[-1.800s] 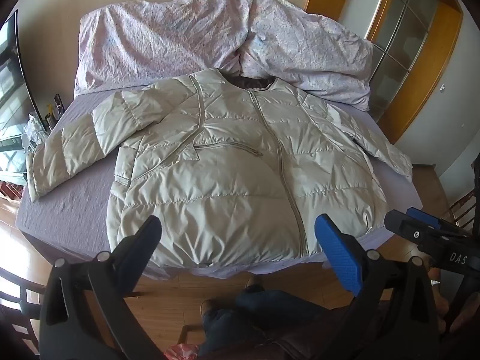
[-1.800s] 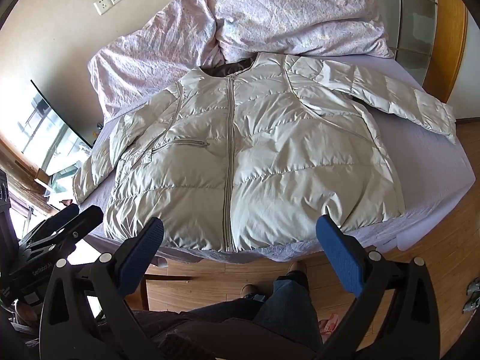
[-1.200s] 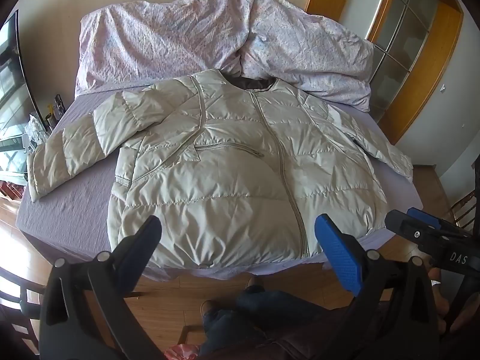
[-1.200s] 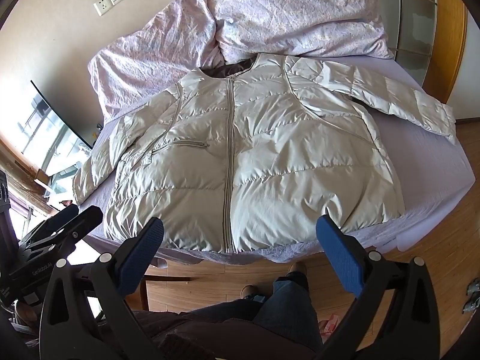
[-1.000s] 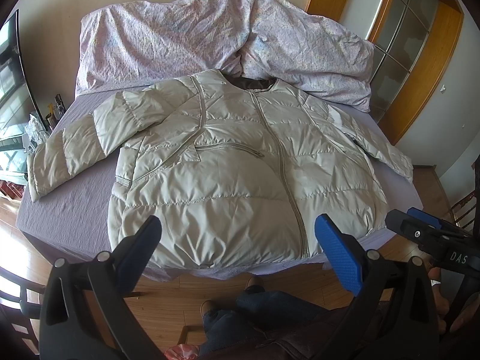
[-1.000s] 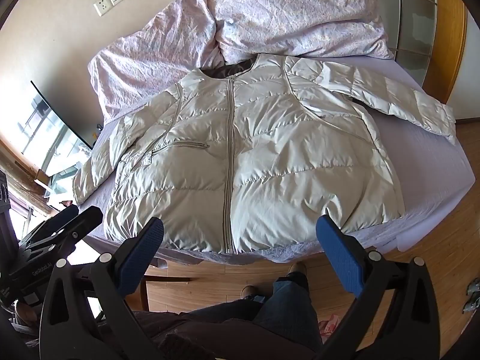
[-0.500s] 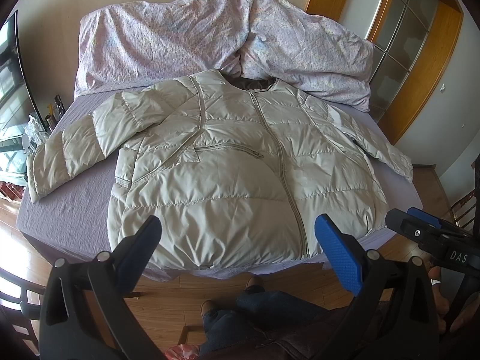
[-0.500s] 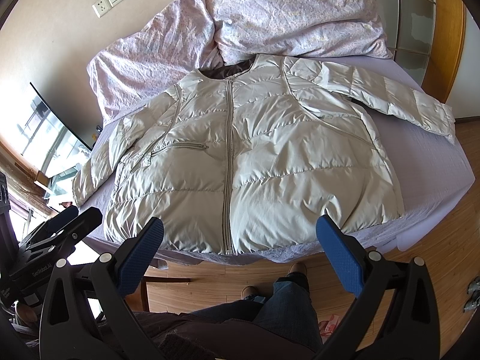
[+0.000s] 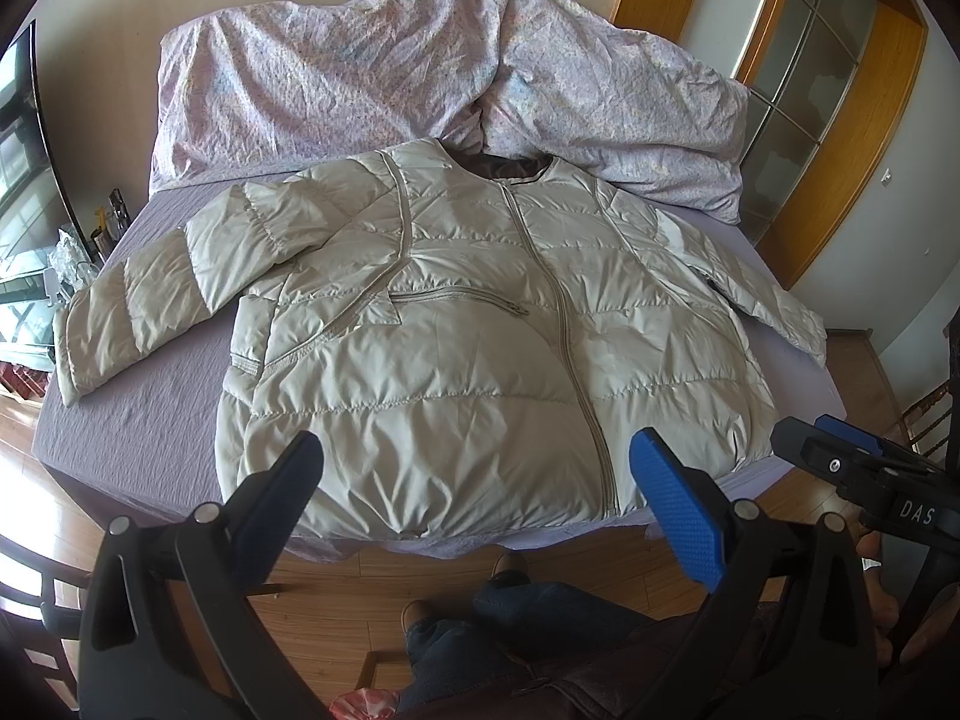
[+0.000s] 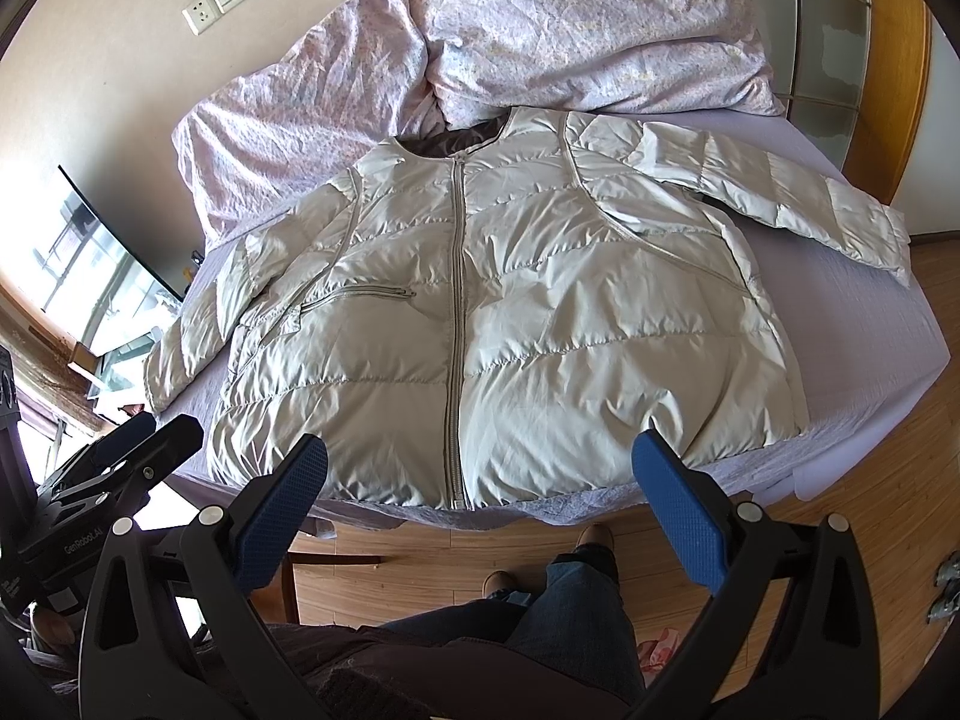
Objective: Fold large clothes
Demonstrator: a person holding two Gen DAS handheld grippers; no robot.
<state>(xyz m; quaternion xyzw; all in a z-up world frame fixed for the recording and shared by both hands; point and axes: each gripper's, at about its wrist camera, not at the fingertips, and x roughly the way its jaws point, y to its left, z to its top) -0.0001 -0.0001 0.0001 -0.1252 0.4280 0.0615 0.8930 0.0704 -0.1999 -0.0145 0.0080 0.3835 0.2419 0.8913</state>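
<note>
Left wrist: claw (image 9: pixel 474 498) wide (empty)

Jacket (image 9: pixel 468 360) lies flat on the bed (image 9: pixel 138 438), hem at the near edge, collar far, sleeves spread left and right. Bedding (image 9: pixel 420 78) is heaped behind the collar. Both hand-held grippers, left (image 9: pixel 474 498) and right (image 10: pixel 480 498), hang near, off the bed.
</note>
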